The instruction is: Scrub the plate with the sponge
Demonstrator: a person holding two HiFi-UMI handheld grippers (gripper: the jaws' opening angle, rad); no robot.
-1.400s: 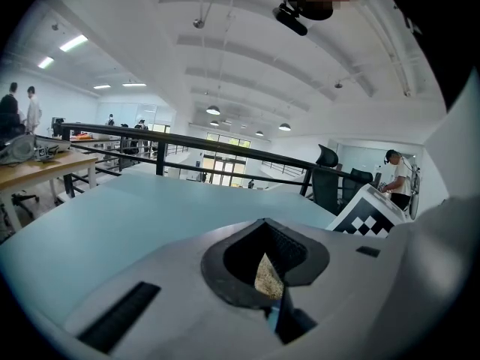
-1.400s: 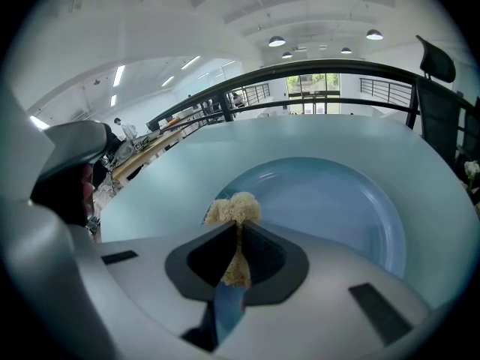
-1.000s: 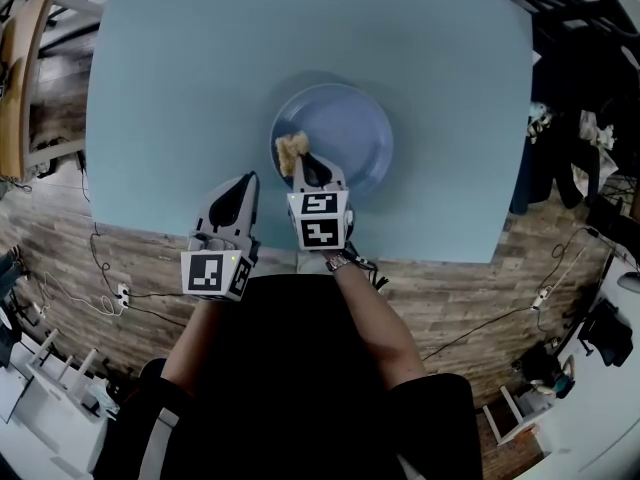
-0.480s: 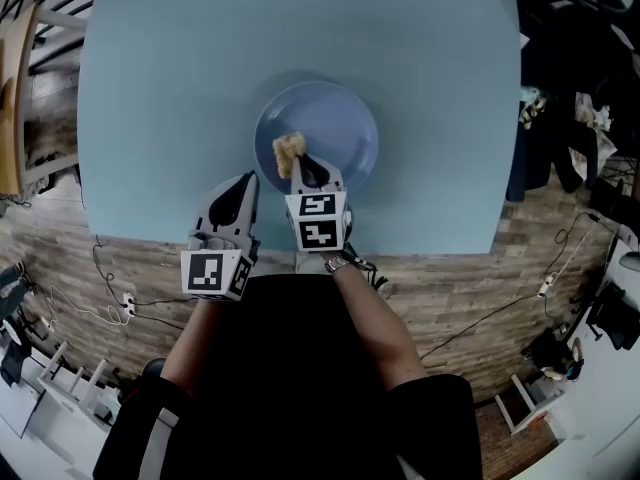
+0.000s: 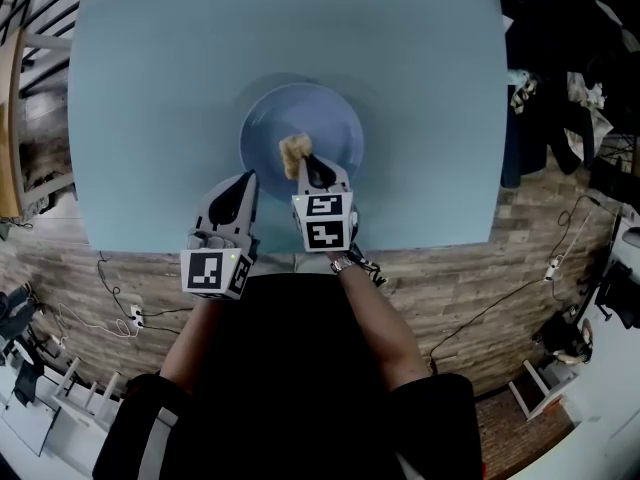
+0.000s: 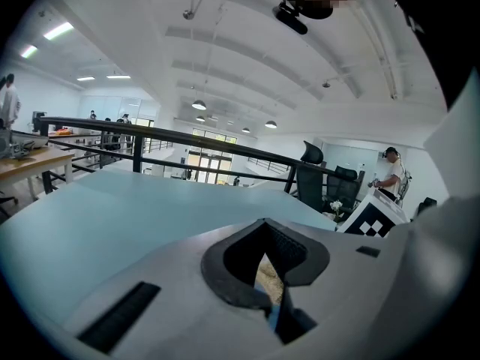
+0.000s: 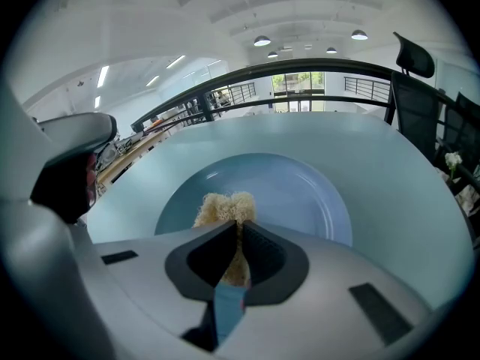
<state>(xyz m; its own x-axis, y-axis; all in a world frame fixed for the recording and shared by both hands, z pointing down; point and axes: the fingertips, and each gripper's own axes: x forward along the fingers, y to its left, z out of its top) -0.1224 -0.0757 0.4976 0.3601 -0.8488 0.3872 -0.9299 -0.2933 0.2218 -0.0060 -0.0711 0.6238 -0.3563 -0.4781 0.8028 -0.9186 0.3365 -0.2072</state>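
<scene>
The right claw [image 5: 305,163] is clamped on the near end of the sponge [image 5: 291,150], which looks soft, light and likely to squash, over the middle of the plate [image 5: 340,118] near the tabletop's [image 5: 150,88] near edge. The plate seems rigid, slick and breakable. The left claw [image 5: 246,180] hangs closed and empty beside it

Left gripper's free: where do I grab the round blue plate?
Probably pinch the round blue plate on its raised near-left rim, coming low from the near edge of the pale blue table. It's nearest the left gripper, clear of the tan fibrous sponge in the right gripper.
</scene>
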